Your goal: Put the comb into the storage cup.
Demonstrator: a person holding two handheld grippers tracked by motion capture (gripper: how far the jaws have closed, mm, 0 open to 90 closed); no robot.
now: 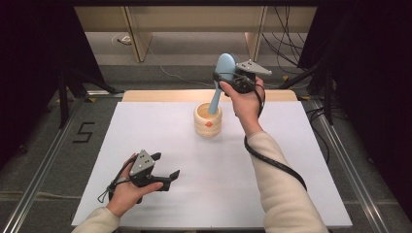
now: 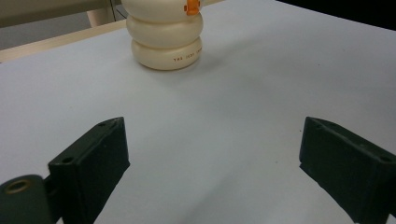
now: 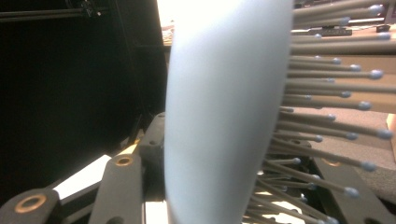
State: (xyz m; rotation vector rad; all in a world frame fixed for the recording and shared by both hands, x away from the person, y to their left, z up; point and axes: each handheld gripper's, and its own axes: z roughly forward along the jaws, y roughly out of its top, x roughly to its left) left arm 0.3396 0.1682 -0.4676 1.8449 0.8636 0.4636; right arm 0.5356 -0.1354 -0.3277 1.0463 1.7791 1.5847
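Note:
A light blue hairbrush [image 1: 224, 66] stands tilted, head up, its handle end down in the mouth of a cream ribbed holder [image 1: 208, 124] with an orange mark. My right gripper [image 1: 226, 80] is shut on the brush just below the head, above the back of the table. In the right gripper view the brush back and bristles [image 3: 224, 116] sit between the black jaws. My left gripper [image 1: 166, 165] rests low at the front left of the white sheet, jaws wide open and empty. The left gripper view looks past that gripper [image 2: 212, 158] toward the holder [image 2: 166, 44].
The white sheet [image 1: 145, 126] covers a wooden table whose far edge [image 1: 160, 95] shows. A black cable [image 1: 272, 162] trails along the right forearm. Beyond the table are stand legs, floor cables and desk legs. A "5" marks the floor [image 1: 83, 132] at left.

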